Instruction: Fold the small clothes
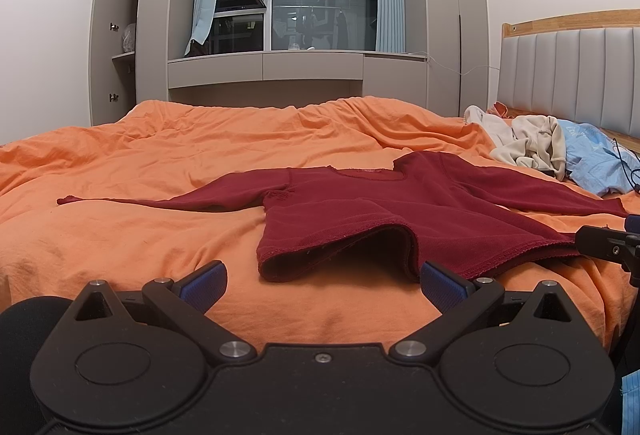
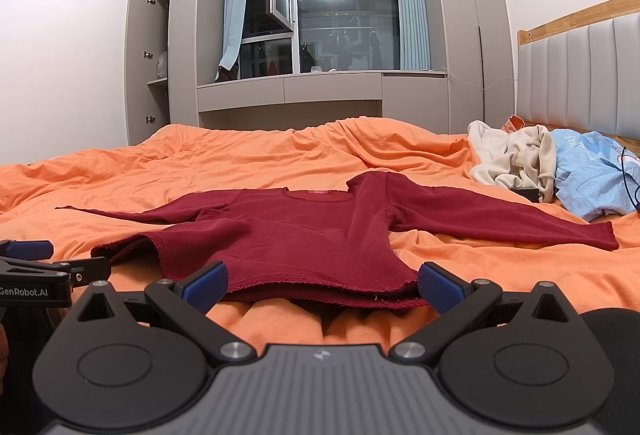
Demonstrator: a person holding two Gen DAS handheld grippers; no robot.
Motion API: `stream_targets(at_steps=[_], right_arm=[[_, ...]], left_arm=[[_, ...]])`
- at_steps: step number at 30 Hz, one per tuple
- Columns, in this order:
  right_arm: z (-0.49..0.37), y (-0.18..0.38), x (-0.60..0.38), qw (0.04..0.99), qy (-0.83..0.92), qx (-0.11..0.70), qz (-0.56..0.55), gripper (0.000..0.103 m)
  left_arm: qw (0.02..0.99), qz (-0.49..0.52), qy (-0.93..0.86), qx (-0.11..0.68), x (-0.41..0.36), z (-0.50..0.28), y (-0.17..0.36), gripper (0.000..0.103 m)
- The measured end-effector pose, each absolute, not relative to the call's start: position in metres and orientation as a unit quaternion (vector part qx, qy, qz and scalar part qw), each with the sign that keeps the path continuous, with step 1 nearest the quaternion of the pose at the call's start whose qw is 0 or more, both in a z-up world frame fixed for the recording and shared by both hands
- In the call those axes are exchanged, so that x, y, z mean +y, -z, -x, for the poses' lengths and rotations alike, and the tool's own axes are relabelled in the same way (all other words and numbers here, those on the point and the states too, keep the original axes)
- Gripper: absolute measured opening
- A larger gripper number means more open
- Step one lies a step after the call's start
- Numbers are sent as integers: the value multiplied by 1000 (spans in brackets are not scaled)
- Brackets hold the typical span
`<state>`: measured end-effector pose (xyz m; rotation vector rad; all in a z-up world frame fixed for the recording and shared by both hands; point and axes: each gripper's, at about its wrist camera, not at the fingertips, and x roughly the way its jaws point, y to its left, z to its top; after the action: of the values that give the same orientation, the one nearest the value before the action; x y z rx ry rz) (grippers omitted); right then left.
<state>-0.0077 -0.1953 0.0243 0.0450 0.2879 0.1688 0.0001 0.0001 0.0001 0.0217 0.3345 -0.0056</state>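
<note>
The dark red long-sleeved top (image 1: 400,211) lies face up near the middle of the orange bedspread (image 1: 160,163), both sleeves stretched out to left and right, hem toward the near edge. The hem is lifted into an arch on the left-hand side, so the garment is not fully flat.

Step in hand, as judged: approach before the first fold. Nothing is gripped. The left claw (image 1: 322,281) is spread wide, just short of the hem's near left corner. The right claw (image 2: 322,283) is likewise spread wide, with the hem's right portion lying between its blue pads (image 2: 204,285) but not pinched.

Next move, as judged: each claw advances onto a hem corner or sleeve, closes on a single fabric layer where intended, then carries it inward. The arched hem risks catching both layers.

Limits of view:
- Far right, a cream garment (image 2: 516,159) and light blue garment (image 2: 592,179) lie heaped; their shapes cannot be read
- Bedspread contact beneath the top is hidden
- The near bed edge is blocked by the claw bodies
</note>
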Motion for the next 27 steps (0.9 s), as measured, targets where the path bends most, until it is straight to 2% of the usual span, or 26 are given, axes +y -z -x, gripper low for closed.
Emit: stream_targets(at_steps=[18,27], right_arm=[[8,-25,-191,985,-85,146,-23,103],[-7,-33,-207,975,-93,188,-70,103]], left_arm=[[986,-10,2,169,0,0,0,103],[979,25,25,200,9,-14,-11,102]])
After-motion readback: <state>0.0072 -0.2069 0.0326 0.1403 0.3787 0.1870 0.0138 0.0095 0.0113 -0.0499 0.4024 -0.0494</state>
